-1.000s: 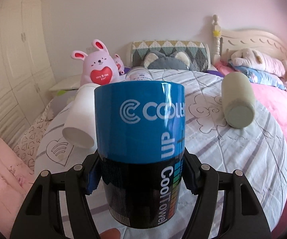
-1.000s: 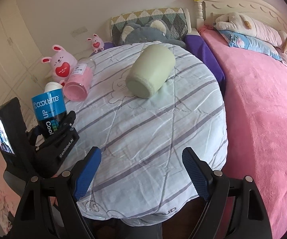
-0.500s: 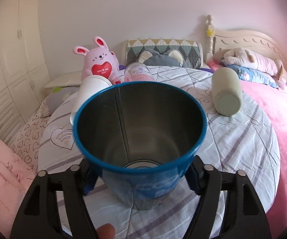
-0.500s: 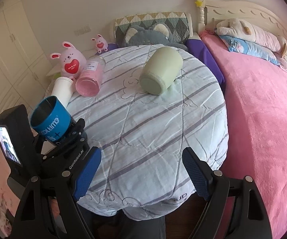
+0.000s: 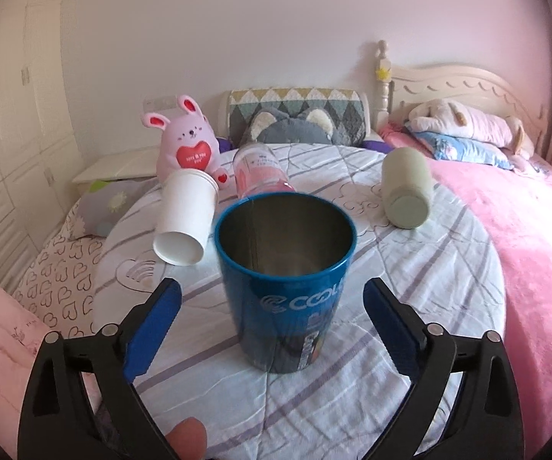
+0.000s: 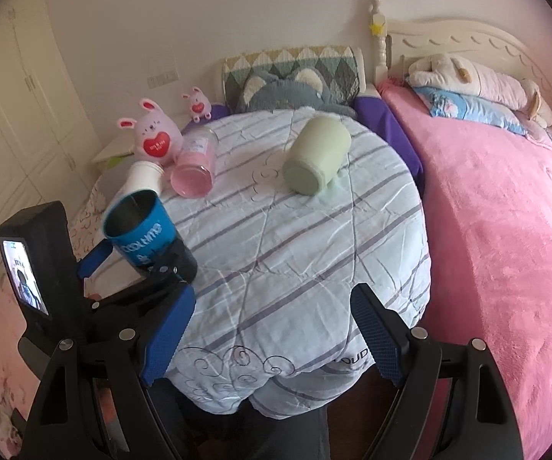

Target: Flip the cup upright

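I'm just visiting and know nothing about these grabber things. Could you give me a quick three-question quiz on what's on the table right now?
1. True or false: the blue cup stands mouth up.
2. Which lies nearest the bunny toy? A white paper cup B green cup C blue cup
3. Fill in: the left gripper is ____ around the blue cup.

Key: 1 true. 2 A. 3 open, pads clear of it.

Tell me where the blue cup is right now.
The blue cup stands upright on the striped quilt, between the open left tool's fingers, just in front of the white cup.
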`<state>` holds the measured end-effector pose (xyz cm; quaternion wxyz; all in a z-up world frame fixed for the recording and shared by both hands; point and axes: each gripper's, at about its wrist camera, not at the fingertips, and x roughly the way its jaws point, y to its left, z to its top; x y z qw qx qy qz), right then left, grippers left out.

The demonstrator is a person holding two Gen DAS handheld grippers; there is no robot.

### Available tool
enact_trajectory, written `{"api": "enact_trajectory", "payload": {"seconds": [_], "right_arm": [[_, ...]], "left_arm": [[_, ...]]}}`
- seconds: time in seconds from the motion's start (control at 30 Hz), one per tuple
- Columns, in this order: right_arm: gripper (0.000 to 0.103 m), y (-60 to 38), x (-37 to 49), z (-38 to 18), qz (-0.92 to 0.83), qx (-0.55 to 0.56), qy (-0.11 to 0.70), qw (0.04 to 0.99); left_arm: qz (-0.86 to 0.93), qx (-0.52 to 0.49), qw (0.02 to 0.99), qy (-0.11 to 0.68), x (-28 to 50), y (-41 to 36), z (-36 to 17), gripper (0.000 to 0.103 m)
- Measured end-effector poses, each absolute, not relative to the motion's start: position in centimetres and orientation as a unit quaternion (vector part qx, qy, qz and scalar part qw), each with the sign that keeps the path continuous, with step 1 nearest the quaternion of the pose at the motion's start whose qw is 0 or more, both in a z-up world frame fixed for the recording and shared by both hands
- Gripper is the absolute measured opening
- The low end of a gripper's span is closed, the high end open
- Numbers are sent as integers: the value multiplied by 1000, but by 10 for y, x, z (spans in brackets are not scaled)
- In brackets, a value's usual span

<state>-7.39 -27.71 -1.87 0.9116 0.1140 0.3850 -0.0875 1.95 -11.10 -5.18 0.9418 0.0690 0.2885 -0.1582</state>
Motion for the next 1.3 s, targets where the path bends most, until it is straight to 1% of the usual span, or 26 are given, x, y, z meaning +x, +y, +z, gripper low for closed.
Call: {"api": "enact_trajectory", "payload": {"seconds": [0.2, 0.3, 0.43, 0.7, 1.3], "right_arm": [[85, -264, -97, 8, -99, 110, 330, 932], [85, -255, -108, 19, -104, 103, 303, 942], [85, -243, -115, 24, -97, 99, 290, 947], [85, -212, -125, 30, -70, 71, 281, 954], [85, -191, -124, 22, -53, 53, 297, 952]], "left_arm": [[-151, 78, 935, 310, -3, -80, -11, 100], [-131, 78, 937, 314, -18, -55, 10, 103], [-99, 93, 936, 324, -34, -31, 25, 103], [-71, 75, 927, 361, -58, 5, 38, 103], [-48, 71, 930, 357, -77, 23, 46, 103]]}}
